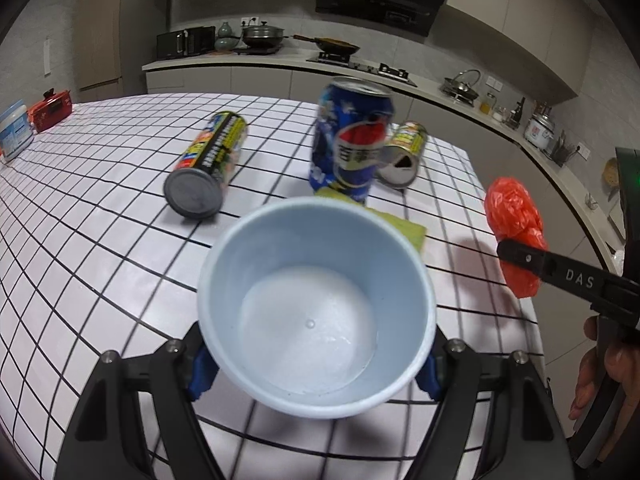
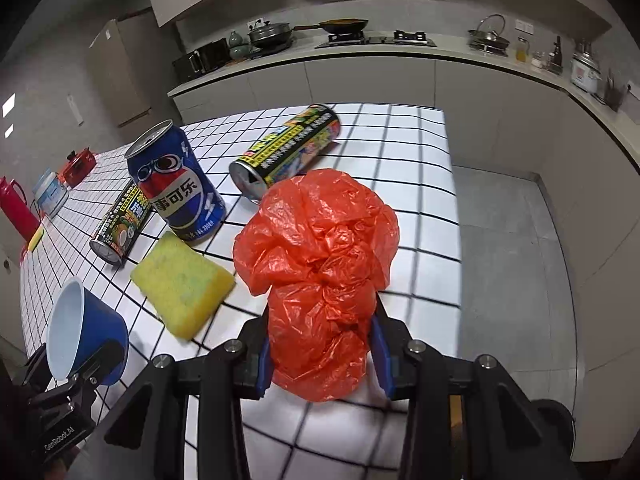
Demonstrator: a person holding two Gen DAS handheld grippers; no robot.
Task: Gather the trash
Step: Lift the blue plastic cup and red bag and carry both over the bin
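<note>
My right claw (image 2: 322, 354): clamped on crumpled orange plastic bag (image 2: 320, 276), held above the checked tabletop (image 2: 420, 184). My left claw (image 1: 316, 364): closed around blue cup (image 1: 316, 304), mouth toward the camera. Beyond: yellow sponge (image 2: 182, 290), upright Pepsi can (image 2: 176, 184), two toppled black-and-yellow cans (image 2: 286, 152) either side of it.

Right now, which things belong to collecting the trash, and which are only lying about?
For the job:
- orange plastic bag
- blue cup
- Pepsi can
- two lying drink cans

Lying about:
- yellow sponge
- red box
- white tub
</note>
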